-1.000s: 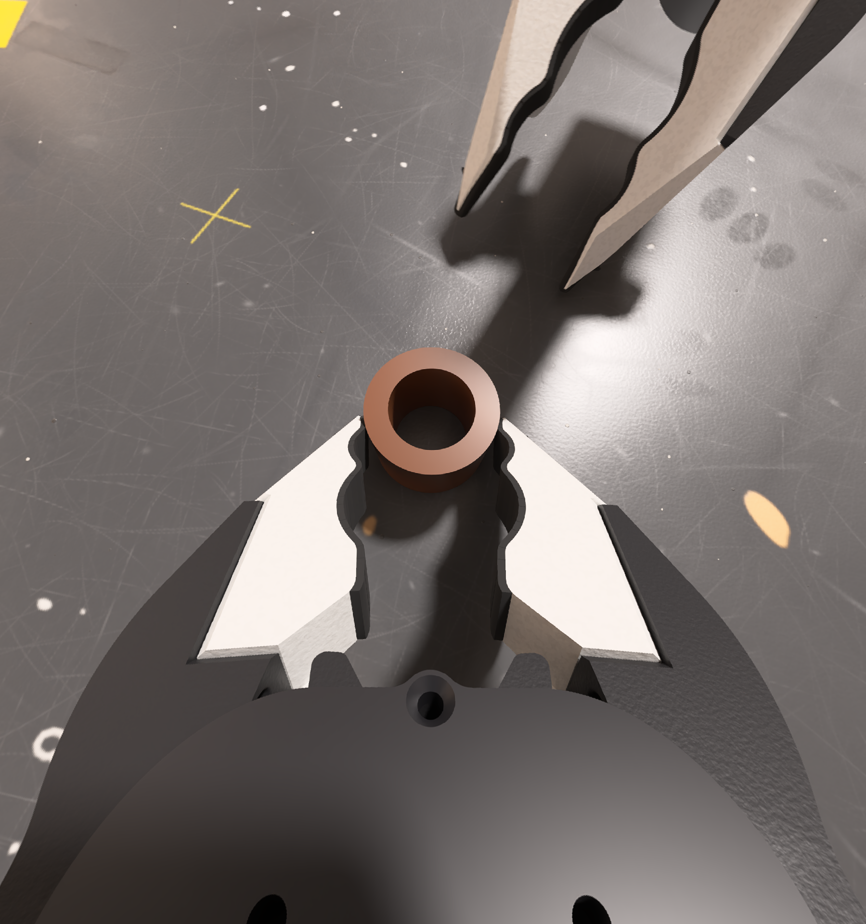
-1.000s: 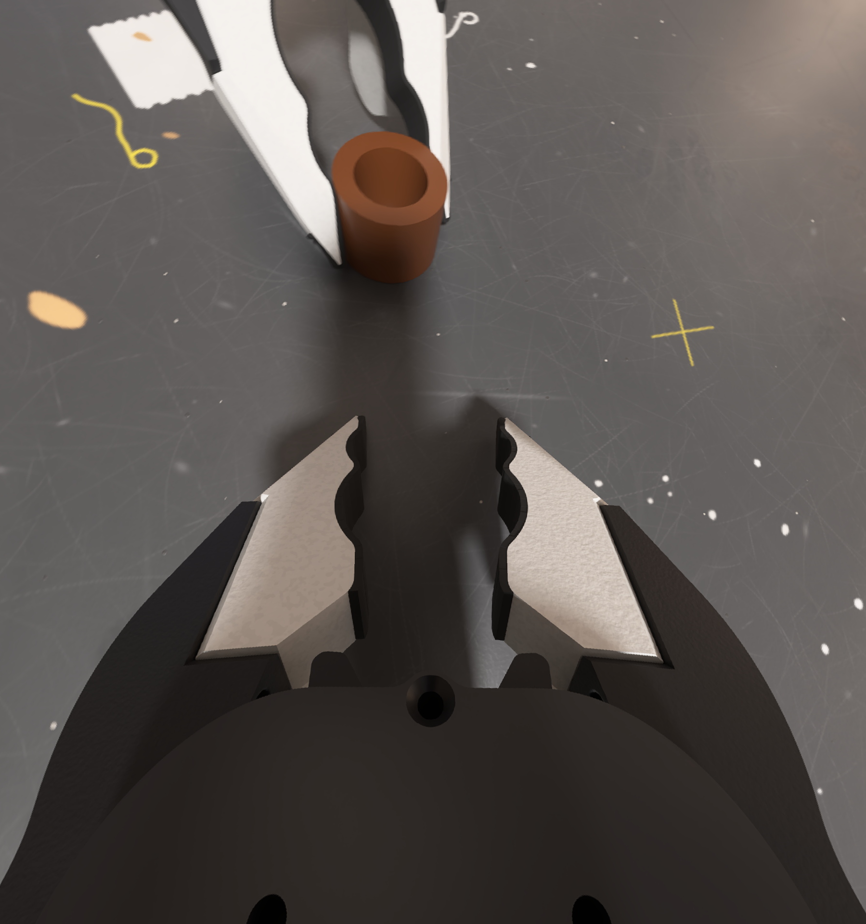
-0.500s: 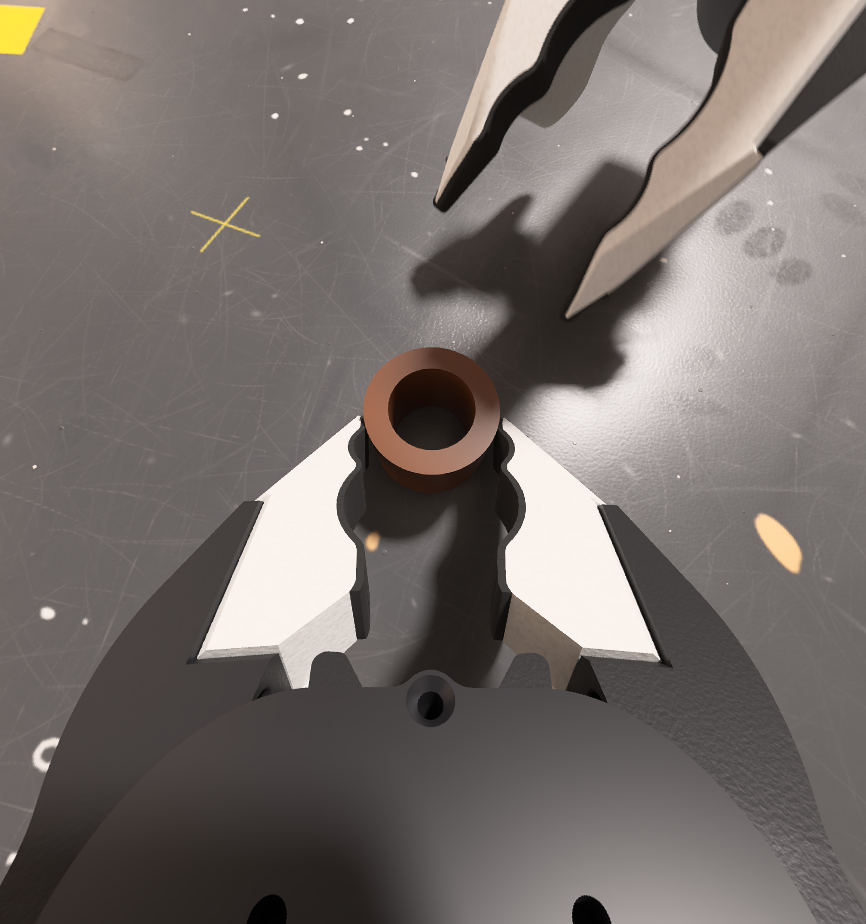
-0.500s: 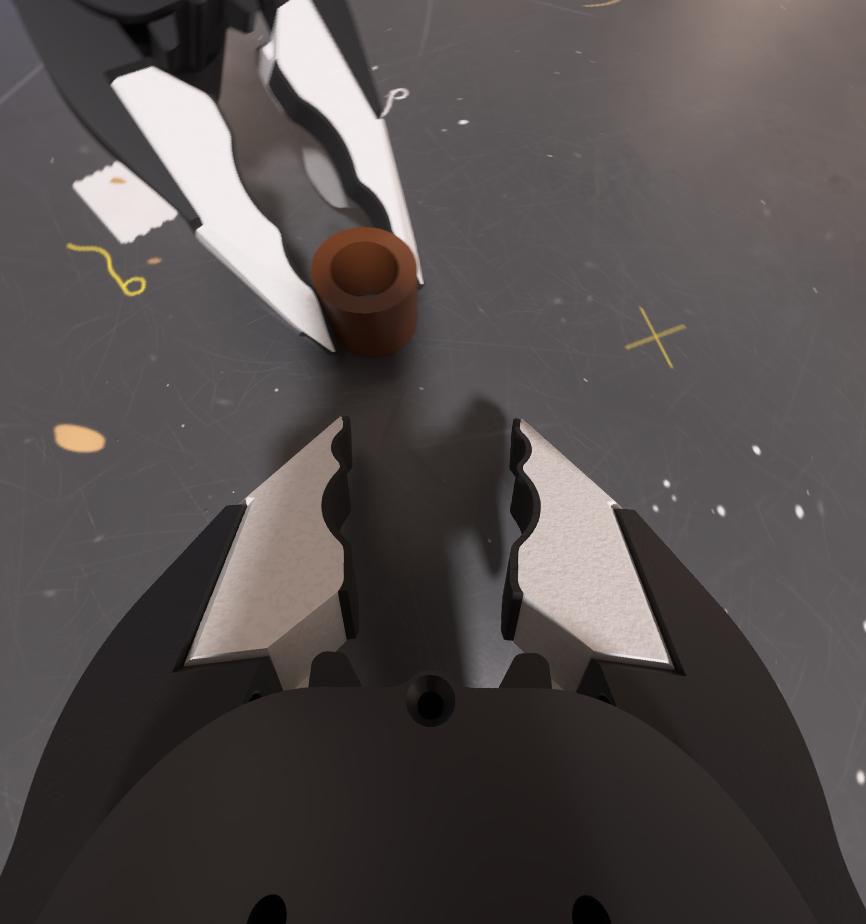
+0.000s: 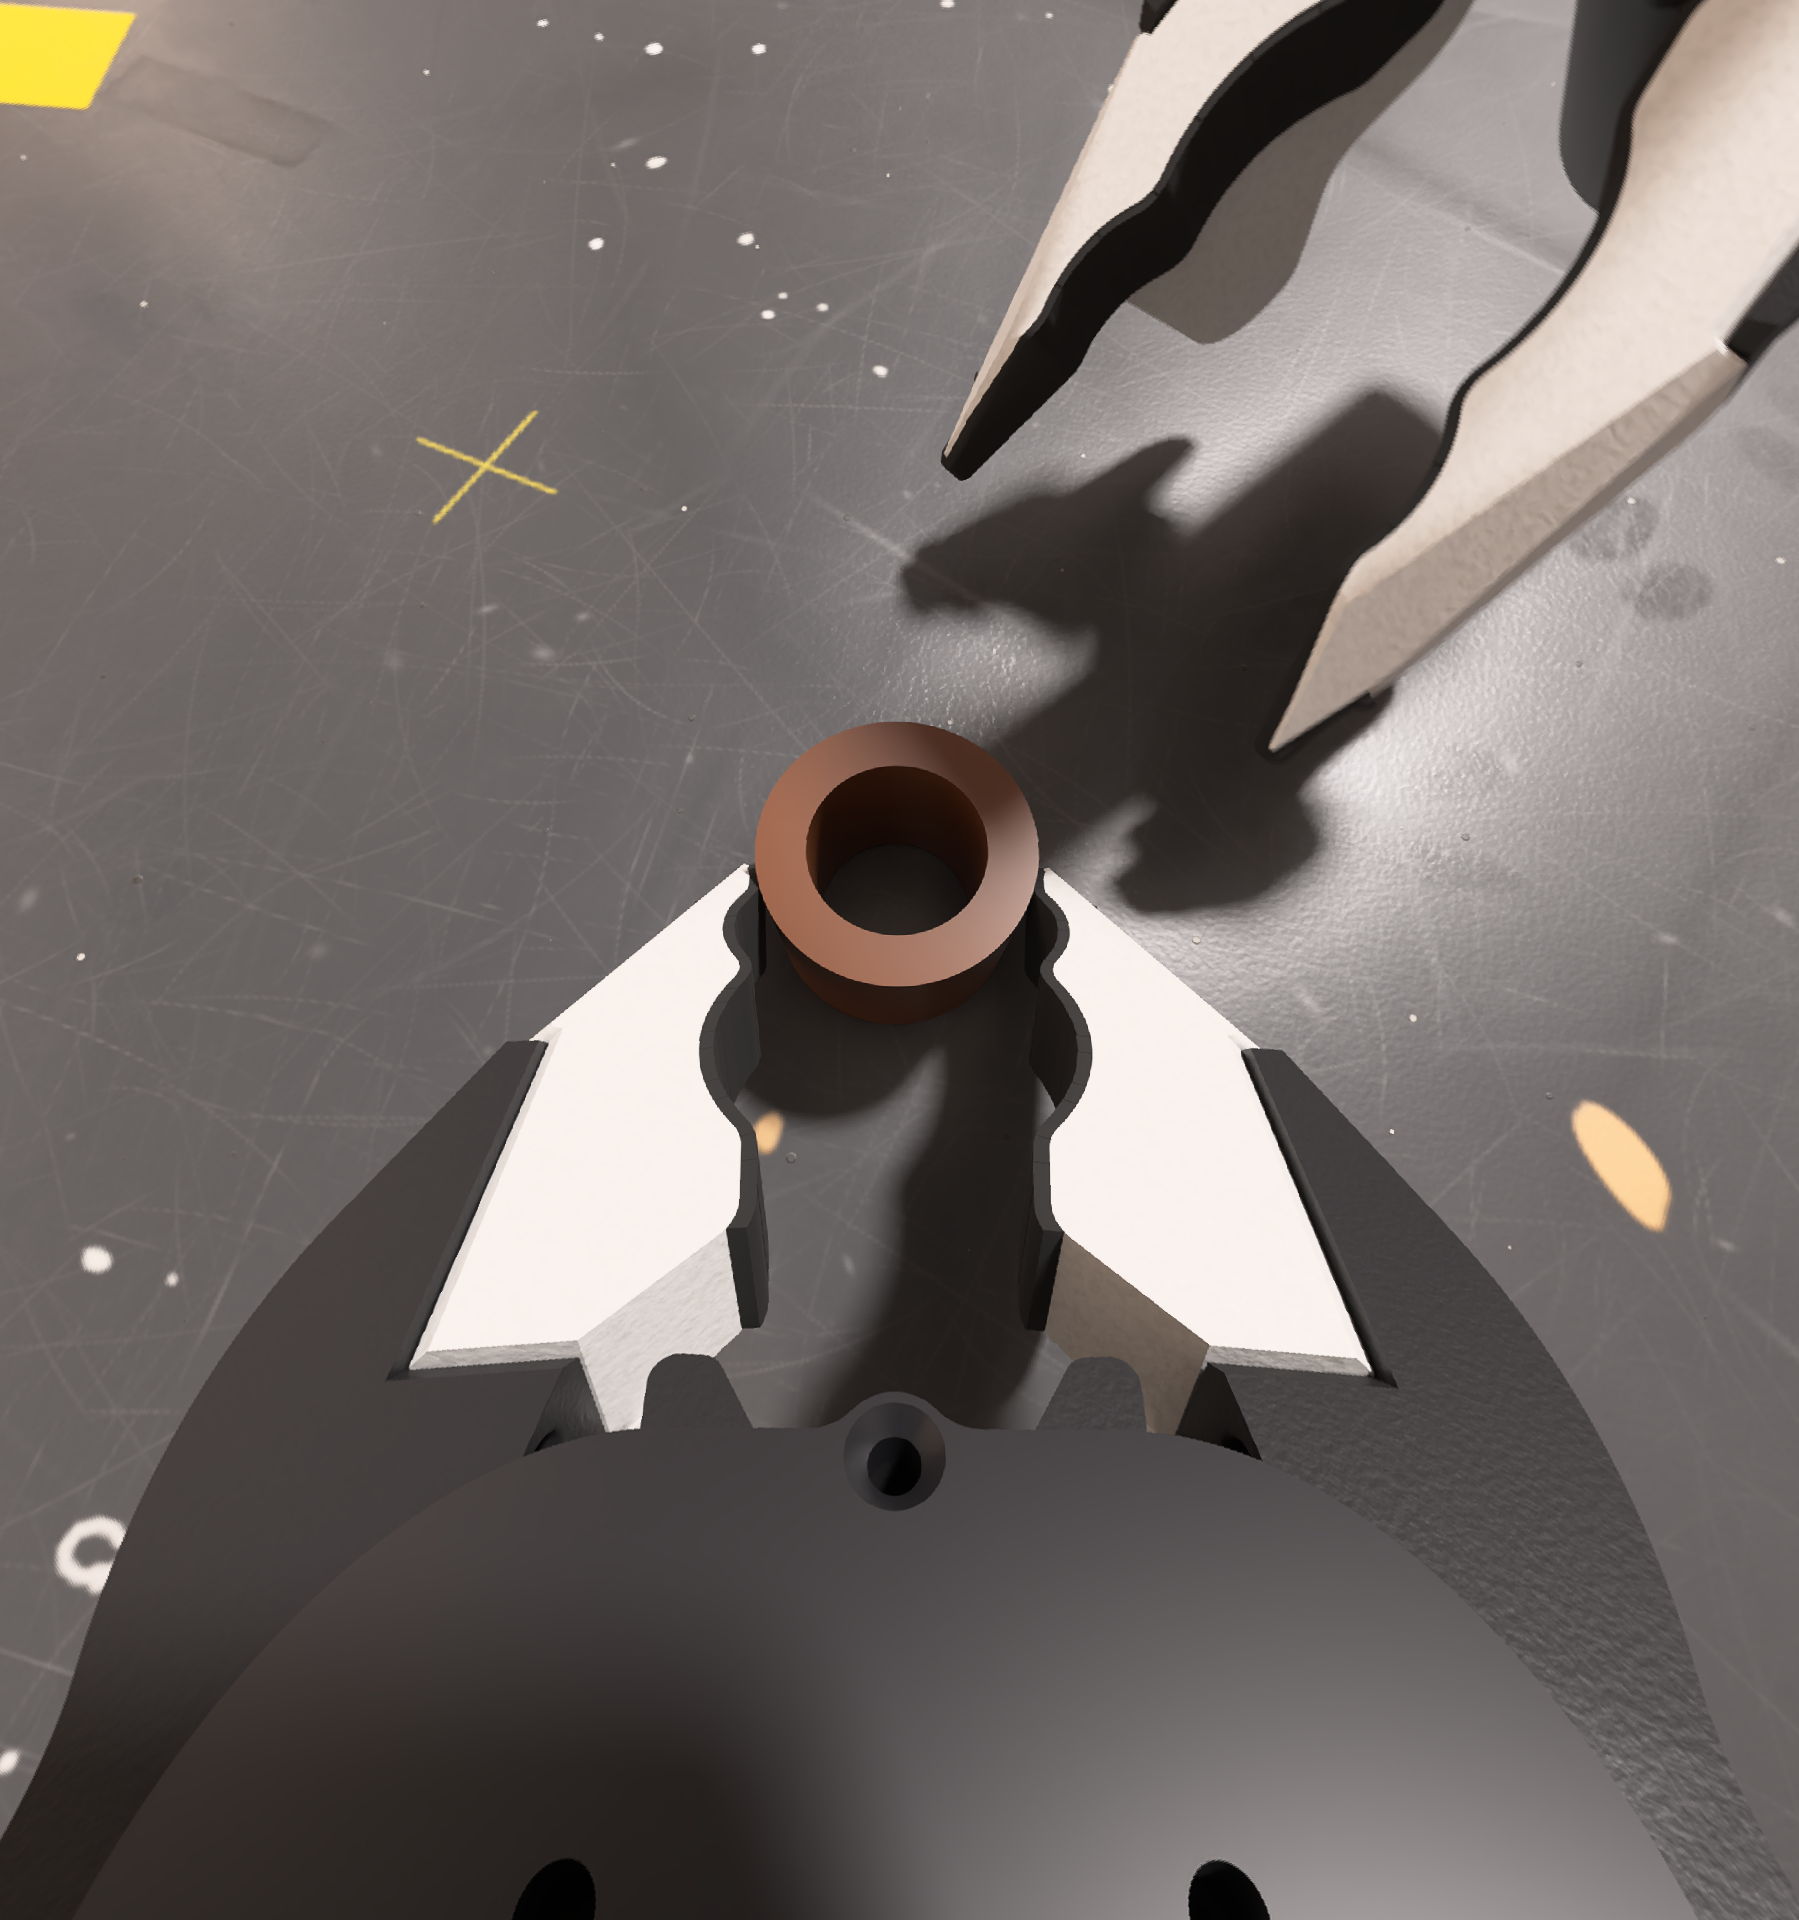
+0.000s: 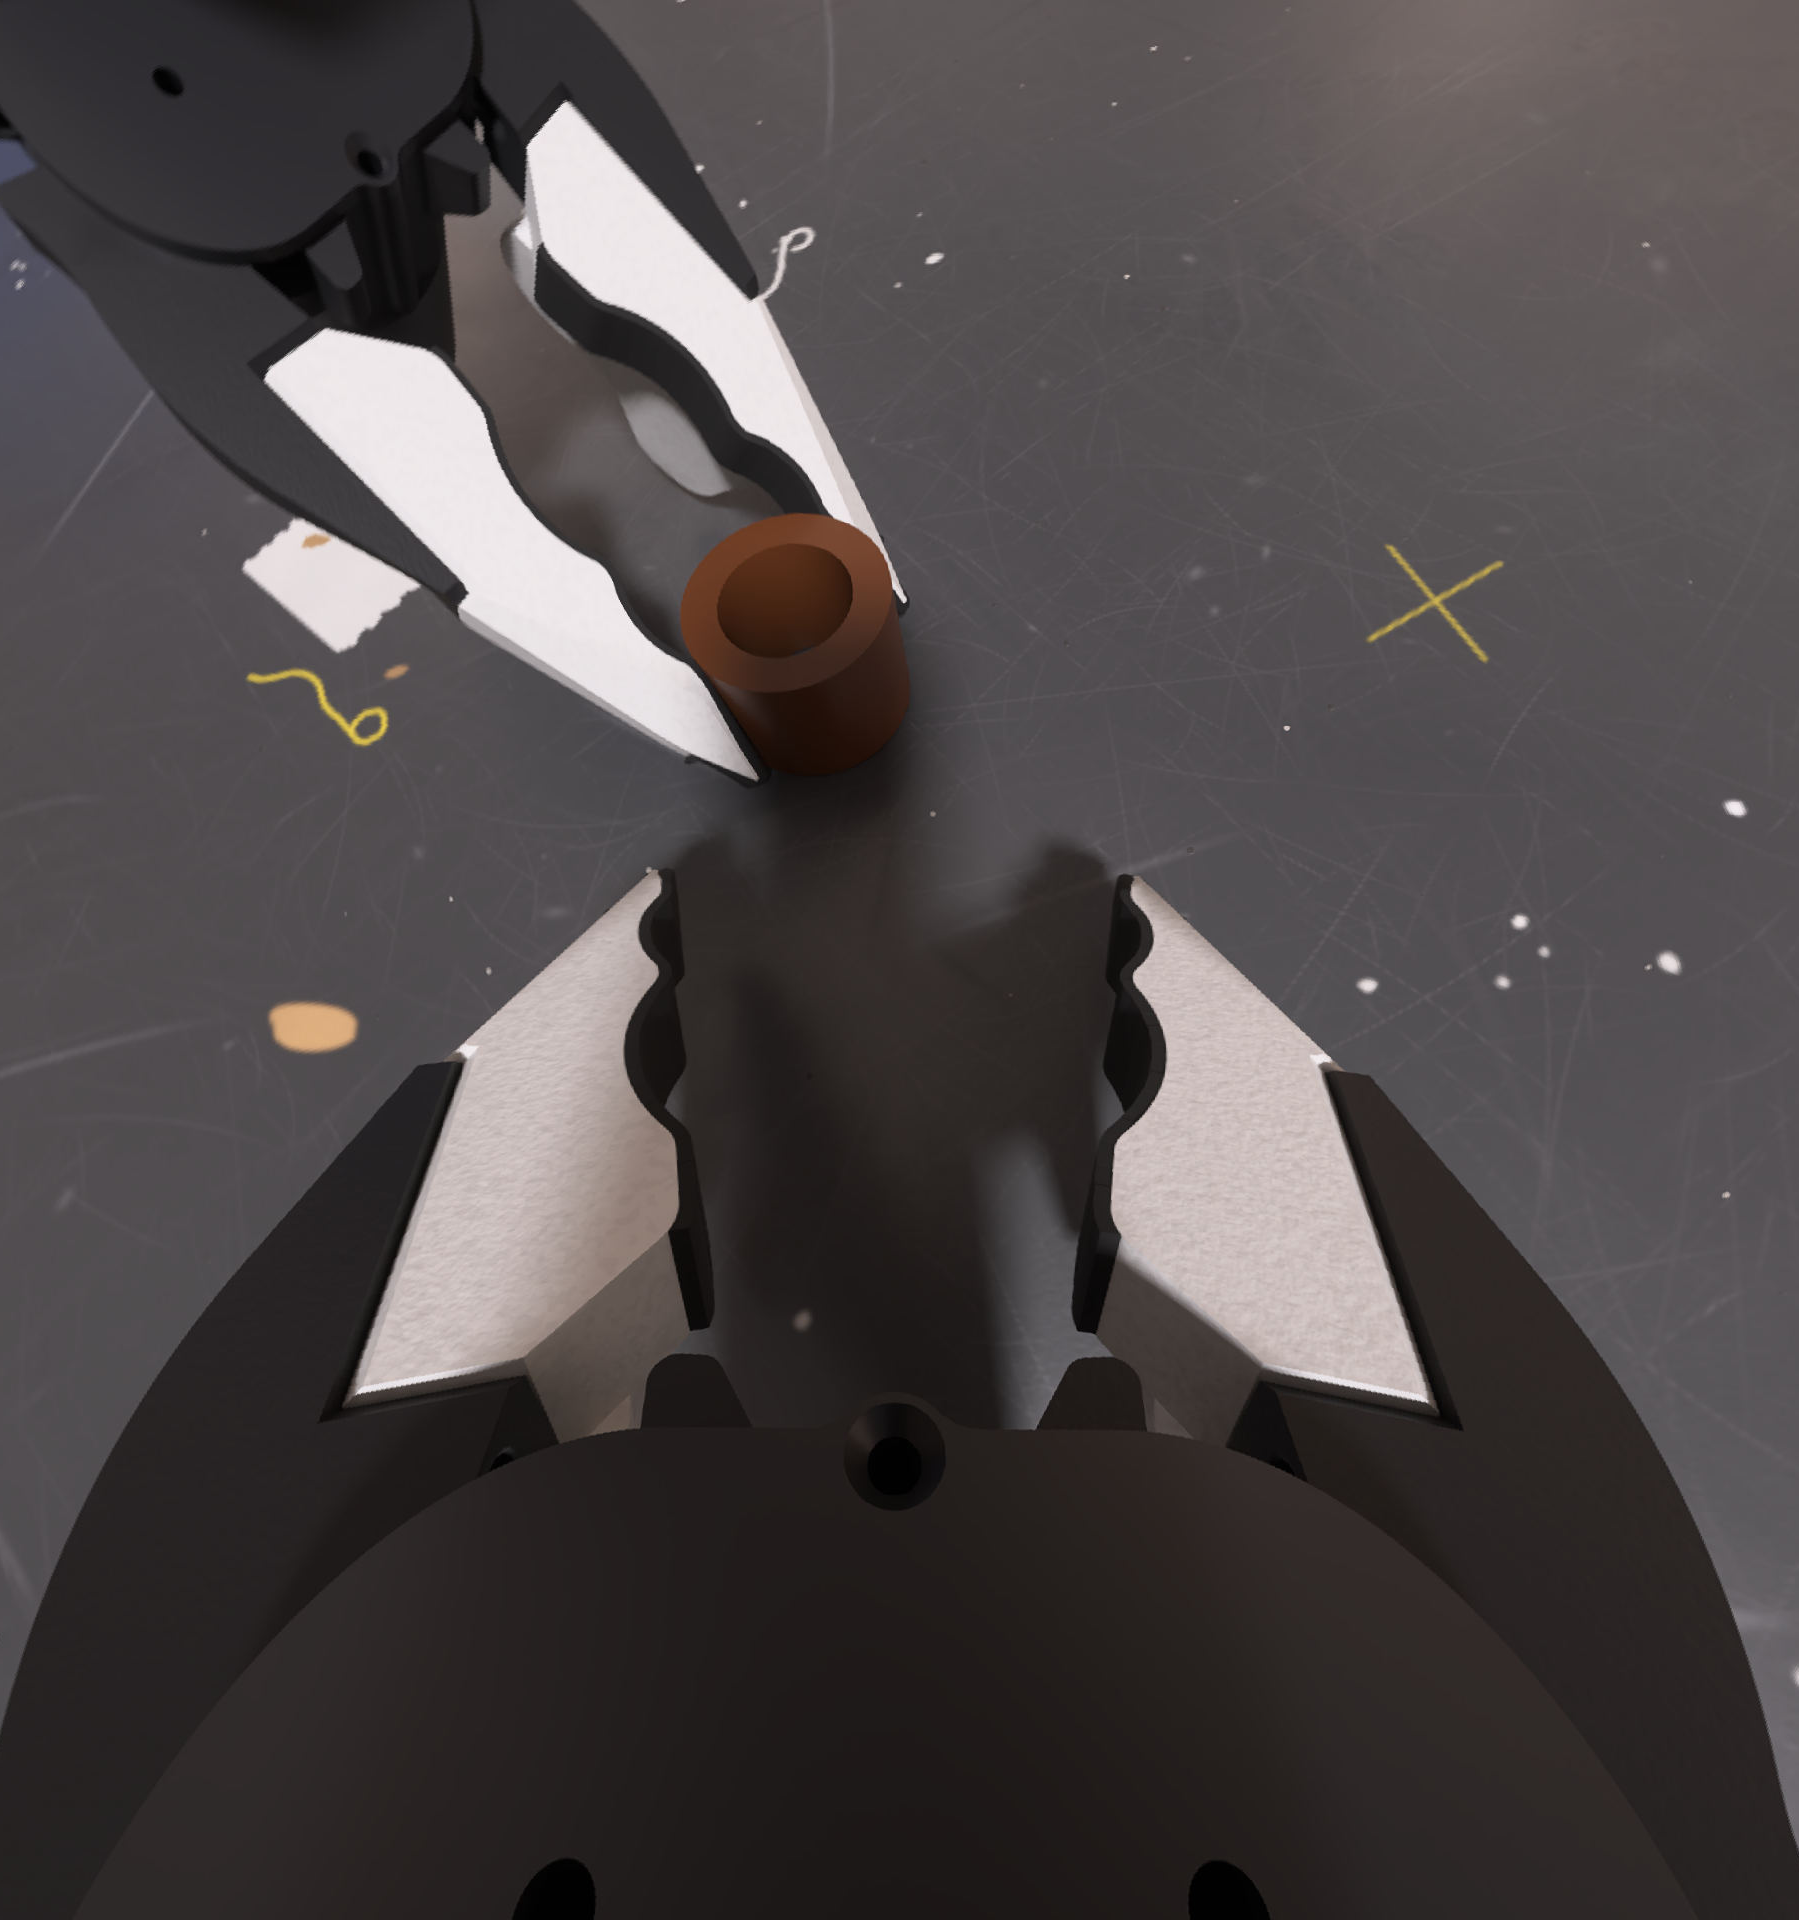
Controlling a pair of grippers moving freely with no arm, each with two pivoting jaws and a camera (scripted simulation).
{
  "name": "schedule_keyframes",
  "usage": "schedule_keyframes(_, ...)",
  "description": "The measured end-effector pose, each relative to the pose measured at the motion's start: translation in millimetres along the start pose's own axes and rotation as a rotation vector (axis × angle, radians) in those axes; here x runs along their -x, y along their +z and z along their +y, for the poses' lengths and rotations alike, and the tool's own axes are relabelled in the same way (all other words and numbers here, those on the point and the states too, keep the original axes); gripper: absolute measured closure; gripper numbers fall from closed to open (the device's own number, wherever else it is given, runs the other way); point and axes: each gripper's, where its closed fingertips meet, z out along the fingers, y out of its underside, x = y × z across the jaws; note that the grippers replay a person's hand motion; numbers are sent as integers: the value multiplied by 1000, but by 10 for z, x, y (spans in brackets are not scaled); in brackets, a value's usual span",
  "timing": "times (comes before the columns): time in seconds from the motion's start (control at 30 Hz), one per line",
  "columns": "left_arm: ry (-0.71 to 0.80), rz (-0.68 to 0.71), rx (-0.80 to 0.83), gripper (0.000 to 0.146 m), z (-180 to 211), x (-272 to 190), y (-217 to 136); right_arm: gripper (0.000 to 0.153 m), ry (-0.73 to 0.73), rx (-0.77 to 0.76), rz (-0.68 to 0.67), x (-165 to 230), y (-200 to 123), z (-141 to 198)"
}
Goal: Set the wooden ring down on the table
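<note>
Brown wood is what you hold: the wooden ring (image 5: 895, 935), a short thick tube standing upright with its hole facing up, sits clamped between the tips of your left gripper (image 5: 895, 894). Both white fingertips (image 5: 708, 935) press against opposite sides of the ring, so those jaws are closed only as far as the ring's width allows. In the right wrist view the ring (image 6: 801, 665) appears low against the dark grey table (image 6: 1394, 312), its base close to the scratched surface; whether it actually touches cannot be told. Shadow pools directly beneath and in front of the ring.

Your right gripper (image 6: 890, 883) holds nothing. Its jaws stand wide apart, wider than the ring, and its tips point toward the ring from the opposite side, near but not touching. From the left wrist view that right gripper (image 5: 1113, 603) hangs beyond the ring and off to its right, raised above the table.

Beyond the ring to its left lies a thin yellow cross mark (image 5: 484, 468). An orange paint spot (image 5: 1617, 1164) lies to the ring's right, nearer your left gripper's body.
</note>
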Motion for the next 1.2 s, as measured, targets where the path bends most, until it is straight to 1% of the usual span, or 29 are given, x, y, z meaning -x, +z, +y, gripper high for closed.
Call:
schedule_keyframes(0.13, -5, -13, 0, 96, -4, 0, 4, 60, 56, -20, 40, 36, 38, -36)
schedule_keyframes(0.3, -1, -15, 2, 96, -4, 5, 5, 58, 68, -27, 67, 29, 62, -57)
schedule_keyframes(0.37, -2, -3, 4, 96, 0, 5, 2, 61, 83, -32, 50, 12, 43, -51)
schedule_keyframes(0.5, -3, 18, 2, 96, 2, 10, 3, 78, 108, -34, 8, -60, -8, -32)
schedule_keyframes(0.6, 5, 11, 0, 96, 4, 10, 0, 77, 87, -6, -7, -84, -12, 14)
schedule_keyframes(0.67, 13, 5, -1, 96, 2, 10, -3, 75, 103, -22, -22, -99, -32, 5)
schedule_keyframes(0.8, 55, -37, -11, 96, -8, 8, -13, 73, 109, -41, -9, -139, -37, -29)
schedule_keyframes(0.87, 53, -52, -11, 96, -8, 6, -16, 73, 93, -52, -2, -125, -22, -67)
schedule_keyframes(0.97, 42, -52, -8, 96, -5, 0, -14, 76, 70, -52, -26, -53, 19, -98)
schedule_keyframes(1.07, 18, -40, -4, 96, -1, 2, -10, 77, 42, -34, 9, -69, 47, -98)
schedule_keyframes(1.13, 4, -36, -3, 96, -2, 2, -5, 81, 81, -37, 6, -94, 39, -107)
schedule_keyframes(1.2, -13, -34, -1, 96, 0, 6, -3, 81, 119, -42, 15, -154, 20, -103)
